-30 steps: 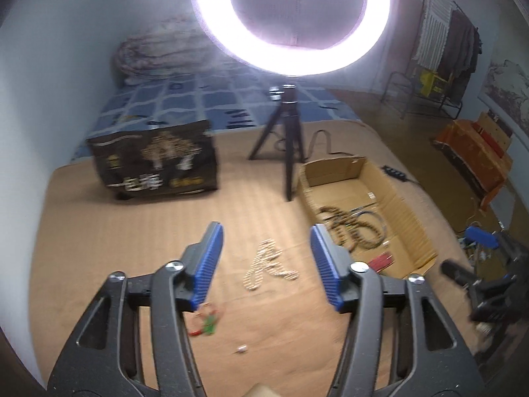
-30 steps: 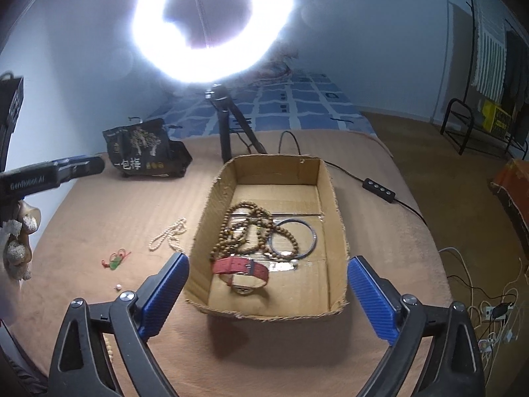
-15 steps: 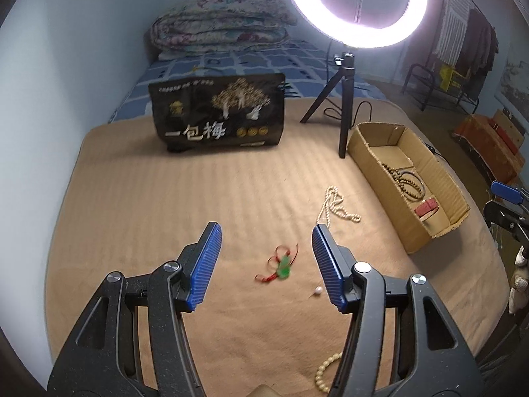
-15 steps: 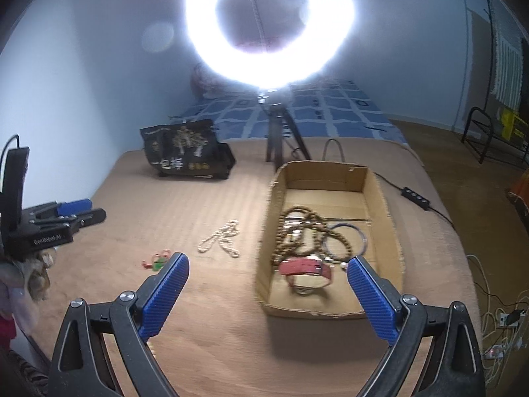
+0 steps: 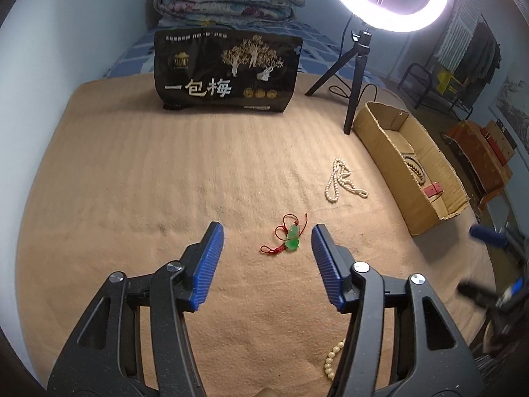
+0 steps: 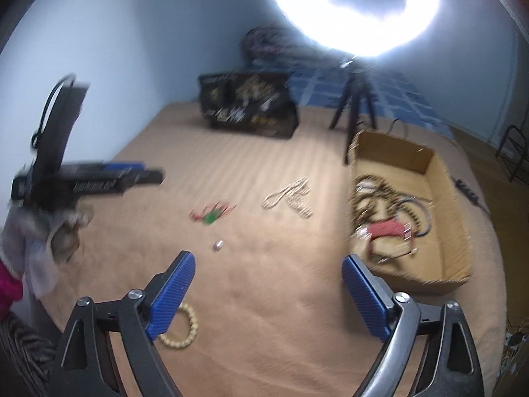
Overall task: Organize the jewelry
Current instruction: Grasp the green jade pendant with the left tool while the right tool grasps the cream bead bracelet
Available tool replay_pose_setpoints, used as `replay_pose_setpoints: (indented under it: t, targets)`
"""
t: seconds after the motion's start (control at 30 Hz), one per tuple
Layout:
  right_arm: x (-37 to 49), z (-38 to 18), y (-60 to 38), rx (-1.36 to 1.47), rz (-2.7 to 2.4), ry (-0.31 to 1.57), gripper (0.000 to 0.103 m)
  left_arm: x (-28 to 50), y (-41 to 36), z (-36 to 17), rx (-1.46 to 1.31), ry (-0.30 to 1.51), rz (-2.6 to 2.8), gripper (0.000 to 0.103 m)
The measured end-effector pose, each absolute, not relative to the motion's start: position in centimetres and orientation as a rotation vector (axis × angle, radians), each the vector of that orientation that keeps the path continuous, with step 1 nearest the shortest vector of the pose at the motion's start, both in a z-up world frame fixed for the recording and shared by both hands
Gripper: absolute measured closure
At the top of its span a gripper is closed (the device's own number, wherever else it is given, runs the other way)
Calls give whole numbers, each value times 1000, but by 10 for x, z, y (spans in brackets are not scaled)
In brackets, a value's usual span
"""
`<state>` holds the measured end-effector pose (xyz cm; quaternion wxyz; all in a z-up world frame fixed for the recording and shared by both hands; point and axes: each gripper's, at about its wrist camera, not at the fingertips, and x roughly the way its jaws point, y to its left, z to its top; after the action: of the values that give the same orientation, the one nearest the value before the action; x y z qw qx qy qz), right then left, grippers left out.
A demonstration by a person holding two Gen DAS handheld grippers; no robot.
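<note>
Left gripper (image 5: 267, 248) lining up on jade pendant (image 5: 292, 237) mid-blanket (image 5: 132, 182), jaws apart, just narrowing (nothing gripped); right gripper (image 6: 267, 284) released. Next: lower, clench.

From each gripper we look steeply down, close over the tan blanket (image 5: 132, 182); both views share the cardboard box (image 5: 393, 152) at right.

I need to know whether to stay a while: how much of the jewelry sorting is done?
Partly done. The box already holds brown beads and a red strap. Nothing is held: the left hand-held gripper stands open around the green pendant; the right hand-held gripper is open too. Left on the blanket: pendant, pearl necklace, small bead, cream bracelet.
</note>
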<state>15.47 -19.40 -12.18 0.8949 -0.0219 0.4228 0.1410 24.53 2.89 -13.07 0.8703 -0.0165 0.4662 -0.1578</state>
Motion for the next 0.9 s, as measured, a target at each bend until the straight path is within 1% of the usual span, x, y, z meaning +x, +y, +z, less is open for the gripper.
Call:
replay_pose_setpoints:
  t: [0.03,0.17,0.2,0.23,0.3,0.37,0.43,0.53,0.67,0.9]
  targets:
    - [152,-129,-187,-56,309,894,15,246,28,-134,-31,979,-331,51]
    - [143,-150,-168,-91,361,949,19,248,24,-144,-18,999,-337,52]
    - [142,-154,-164,-100,371,960,19,249,23,-146,-15,1003,-340,54]
    - [140,-160,-160,-108,383,974,20,249,20,-149,-9,1009,-346,59]
    - [139,-169,-154,-114,403,999,23,250,16,-154,5,1020,-354,60]
    - [137,-179,-149,-111,426,1030,29,251,10,-159,22,1029,-360,60]
    - [137,-185,-145,-112,444,1054,32,252,5,-165,33,1041,-371,61]
    - [134,-192,-144,-113,461,1075,35,254,-4,-173,49,1059,-388,66]
    - [133,-201,-140,-112,481,1107,43,257,-15,-185,74,1085,-399,66]
    - [129,-213,-129,-150,512,1139,52,264,-24,-204,93,1119,-405,66]
